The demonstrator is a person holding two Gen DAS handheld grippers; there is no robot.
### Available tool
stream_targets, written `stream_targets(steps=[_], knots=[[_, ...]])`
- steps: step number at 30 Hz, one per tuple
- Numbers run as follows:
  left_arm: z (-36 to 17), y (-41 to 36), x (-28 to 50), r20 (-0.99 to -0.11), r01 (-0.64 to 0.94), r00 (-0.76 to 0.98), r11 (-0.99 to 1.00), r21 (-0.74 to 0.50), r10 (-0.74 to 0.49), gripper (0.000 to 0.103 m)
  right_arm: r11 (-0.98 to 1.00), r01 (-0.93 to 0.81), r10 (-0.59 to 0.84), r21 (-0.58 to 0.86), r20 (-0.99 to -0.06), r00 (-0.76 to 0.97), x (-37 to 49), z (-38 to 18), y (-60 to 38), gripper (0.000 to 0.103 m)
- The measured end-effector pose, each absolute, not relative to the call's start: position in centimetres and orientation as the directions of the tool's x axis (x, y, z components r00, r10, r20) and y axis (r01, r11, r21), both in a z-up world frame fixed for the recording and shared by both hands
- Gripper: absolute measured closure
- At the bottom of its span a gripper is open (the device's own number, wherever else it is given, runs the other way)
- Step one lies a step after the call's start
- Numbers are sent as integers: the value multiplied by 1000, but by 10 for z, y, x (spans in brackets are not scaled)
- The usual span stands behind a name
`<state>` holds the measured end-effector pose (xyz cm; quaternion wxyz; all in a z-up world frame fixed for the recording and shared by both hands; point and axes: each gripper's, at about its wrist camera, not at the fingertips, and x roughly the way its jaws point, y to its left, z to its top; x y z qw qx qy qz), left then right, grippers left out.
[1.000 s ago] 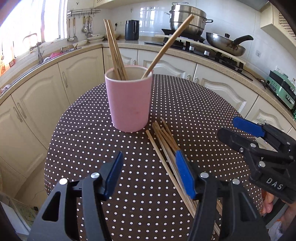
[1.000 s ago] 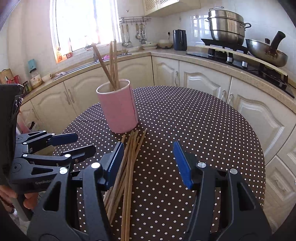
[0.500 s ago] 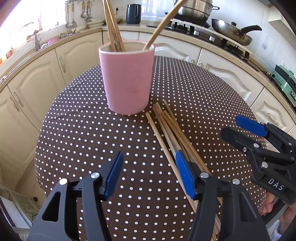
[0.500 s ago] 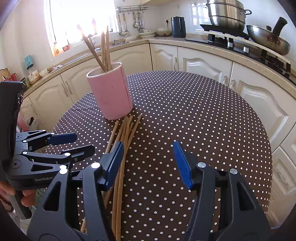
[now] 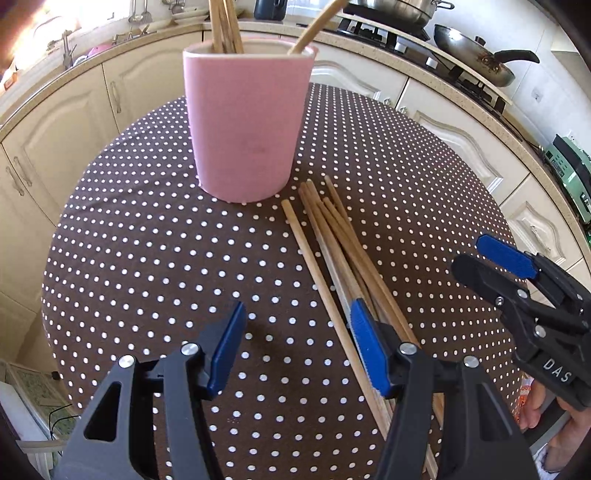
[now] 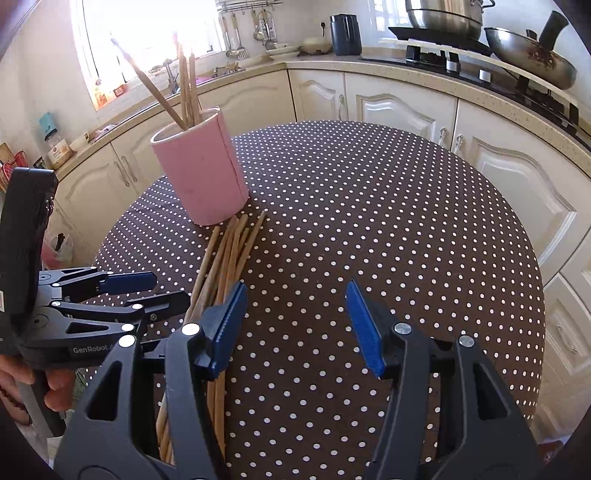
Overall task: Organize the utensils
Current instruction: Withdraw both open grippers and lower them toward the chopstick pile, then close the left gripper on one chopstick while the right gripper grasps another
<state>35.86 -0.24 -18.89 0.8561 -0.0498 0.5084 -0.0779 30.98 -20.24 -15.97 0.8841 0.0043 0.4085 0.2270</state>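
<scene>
A pink cup [image 5: 245, 122] stands on the dotted round table [image 5: 147, 258] and holds several wooden chopsticks [image 5: 221, 22]. A loose bundle of chopsticks [image 5: 340, 251] lies on the cloth just right of the cup. My left gripper [image 5: 297, 347] is open and empty, low over the table, its right finger over the bundle. My right gripper [image 6: 295, 325] is open and empty, to the right of the bundle [image 6: 225, 266]; the cup [image 6: 201, 173] is ahead on its left. Each gripper shows in the other's view, the right one [image 5: 495, 266] and the left one [image 6: 144, 290].
Cream kitchen cabinets [image 6: 388, 107] and a countertop curve round behind the table. A stove with a wok [image 6: 532, 59] and a steel pot is at the back right, a black kettle [image 6: 345, 29] by the wall. A sink and window are at the back left.
Both grippers have moved forward and tilted down toward the table. The cup and the loose chopsticks look nearer. Both grippers stay open.
</scene>
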Motion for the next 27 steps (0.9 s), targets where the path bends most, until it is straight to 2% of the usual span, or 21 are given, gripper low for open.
stream_targets(steps=[8, 10, 12, 15, 18, 23, 27], knots=[[-190, -15, 369, -874, 72, 468, 992, -104, -126, 45, 895, -396, 407, 204, -733, 544, 313, -164, -206, 47], [-189, -21, 370, -878, 78, 468, 994, -72, -100, 49, 894, -397, 409, 206, -735, 540, 313, -163, -205, 47], [-188, -23, 372, -882, 86, 457, 993, -86, -116, 57, 893, -402, 409, 202, -738, 536, 312, -162, -204, 47], [-186, -24, 374, -887, 103, 443, 990, -95, -131, 62, 889, -413, 408, 197, -751, 519, 313, -161, -202, 47], [-185, -22, 377, -893, 103, 430, 989, -102, -137, 62, 887, -425, 400, 181, -762, 510, 314, -161, -198, 47], [-184, -23, 378, -901, 115, 426, 993, -30, -77, 62, 886, -418, 406, 203, -775, 484, 316, -162, -197, 47], [-187, -26, 381, -908, 111, 410, 993, -42, -85, 62, 888, -414, 396, 199, -788, 471, 318, -165, -195, 47]])
